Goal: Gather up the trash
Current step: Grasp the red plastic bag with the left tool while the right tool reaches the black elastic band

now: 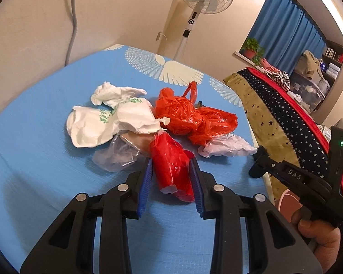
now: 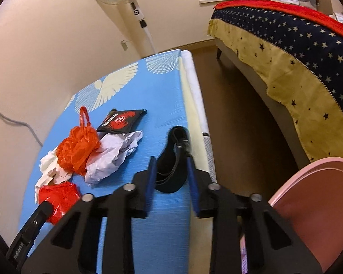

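Observation:
On the blue table cloth lies a heap of trash: a white paper bag with green print, an orange plastic bag, clear plastic and crumpled white paper. My left gripper is shut on a red plastic bag at the near side of the heap, with both blue pads against it. Near the table's right edge my right gripper is shut on a black fabric piece with a strap. A black and red packet lies behind the paper.
A pink bin stands on the floor right of the table. Beyond a strip of brown floor is a bed with a star-print cover. A standing fan is by the wall behind the table.

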